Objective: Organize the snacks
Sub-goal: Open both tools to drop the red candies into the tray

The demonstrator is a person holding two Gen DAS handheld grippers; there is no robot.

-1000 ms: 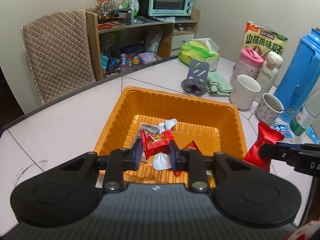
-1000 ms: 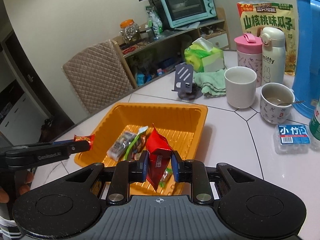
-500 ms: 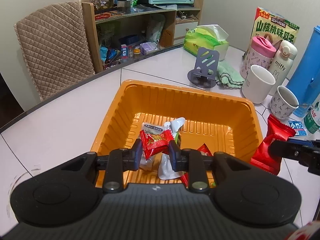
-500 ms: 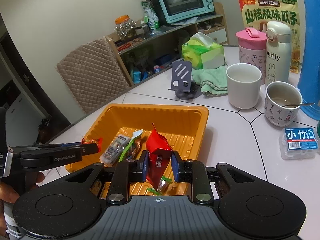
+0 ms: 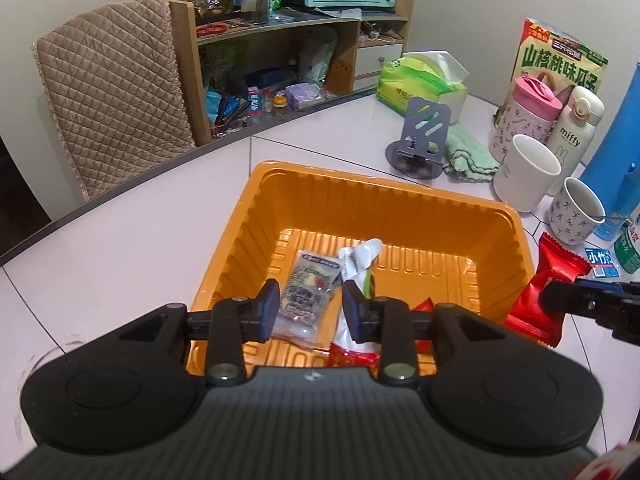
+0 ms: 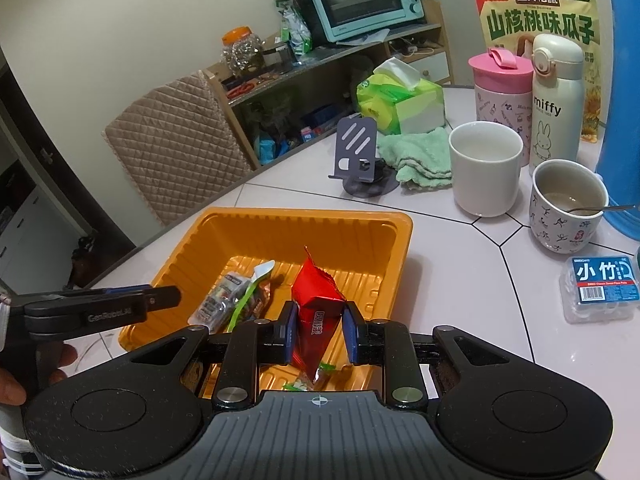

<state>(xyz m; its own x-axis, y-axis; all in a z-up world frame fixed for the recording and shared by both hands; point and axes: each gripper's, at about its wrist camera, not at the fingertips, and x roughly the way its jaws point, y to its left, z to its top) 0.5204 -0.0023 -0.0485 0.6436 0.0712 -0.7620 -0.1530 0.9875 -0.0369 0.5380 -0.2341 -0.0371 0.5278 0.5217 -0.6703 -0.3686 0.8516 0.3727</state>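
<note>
An orange tray [image 5: 320, 184] [image 6: 248, 220] sits on the white table and holds several snack packets, among them a clear packet [image 5: 308, 300] and a white-green one [image 5: 356, 256]. My left gripper [image 5: 310, 312] is open and empty over the tray's near side; a small red packet [image 5: 352, 358] lies in the tray below it. My right gripper [image 6: 318, 330] has its jaws parted around a red snack bag [image 6: 316, 308] over the tray's near right corner; the bag still hangs between the fingers. That bag also shows in the left wrist view [image 5: 548, 292].
Behind the tray stand a grey phone stand [image 5: 420, 140], a green cloth [image 6: 420, 156], a white mug [image 6: 486, 168], a patterned cup with a spoon [image 6: 568, 204], two flasks, a blue thermos [image 5: 616, 148] and a tissue pack. A small blue-label pack [image 6: 602, 284] lies right.
My left gripper has opened and dropped its small red packet into the tray. My right gripper's jaws have spread apart around the red bag. Both have edged over the tray.
</note>
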